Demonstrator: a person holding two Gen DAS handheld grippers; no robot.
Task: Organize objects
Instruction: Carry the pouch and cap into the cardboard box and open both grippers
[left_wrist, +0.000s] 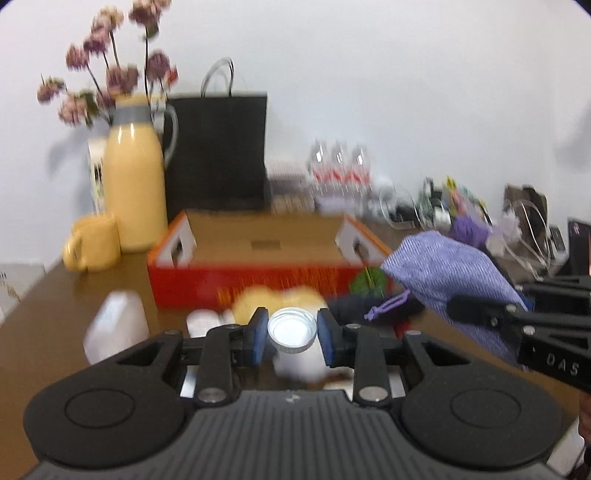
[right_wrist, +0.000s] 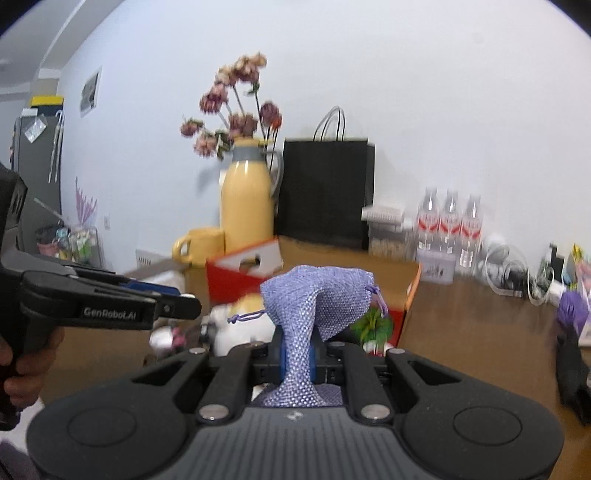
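Red box (left_wrist: 258, 284) open on top, interior looks bare though blurred. Yellow jug (left_wrist: 135, 184), mug (left_wrist: 92, 245), black bag (left_wrist: 221, 151) block far left. Clutter crowds box front.

This looks like a room in a home, used as a living or dining corner. A brown wooden table (right_wrist: 461, 314) stands against a plain white wall (right_wrist: 406, 92). At the far side of the table there is a yellow thermos jug (right_wrist: 245, 206) with dried pink flowers (right_wrist: 236, 107) behind it, a yellow mug (right_wrist: 201, 245), a black paper shopping bag (right_wrist: 325, 192) and three water bottles (right_wrist: 448, 221). Far left, a dark fridge (right_wrist: 37, 166) with things stuck on its door and a small picture (right_wrist: 89, 92) on the wall also point to a household.
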